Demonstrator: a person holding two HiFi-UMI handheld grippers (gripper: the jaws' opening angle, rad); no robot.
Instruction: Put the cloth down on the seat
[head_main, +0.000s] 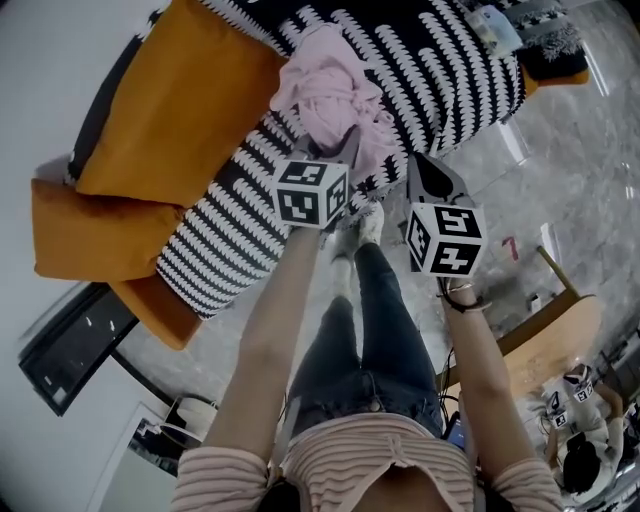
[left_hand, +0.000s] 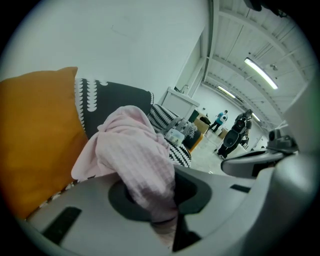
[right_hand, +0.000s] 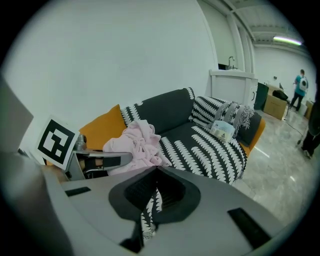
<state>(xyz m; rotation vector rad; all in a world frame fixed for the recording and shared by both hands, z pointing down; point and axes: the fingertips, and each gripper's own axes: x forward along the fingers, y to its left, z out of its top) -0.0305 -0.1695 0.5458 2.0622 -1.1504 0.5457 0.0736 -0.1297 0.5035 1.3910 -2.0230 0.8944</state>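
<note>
A crumpled pink cloth (head_main: 330, 90) lies bunched on the black-and-white patterned sofa seat (head_main: 440, 80), beside the orange cushion. My left gripper (head_main: 345, 150) reaches into its near edge. In the left gripper view a fold of the cloth (left_hand: 132, 150) runs down between the jaws of the left gripper (left_hand: 165, 205), which are shut on it. My right gripper (head_main: 428, 175) hovers just right of the cloth, over the seat's front edge. In the right gripper view its jaw tips (right_hand: 154, 171) meet with nothing held, and the cloth (right_hand: 137, 142) and the left gripper (right_hand: 100, 162) sit ahead to the left.
Two orange cushions (head_main: 180, 90) lean at the sofa's left end. A small packet (right_hand: 222, 131) and a patterned pillow (right_hand: 235, 114) rest at the far end of the seat. The person's legs (head_main: 370, 300) stand on the marble floor; a wooden table (head_main: 545, 350) is at right.
</note>
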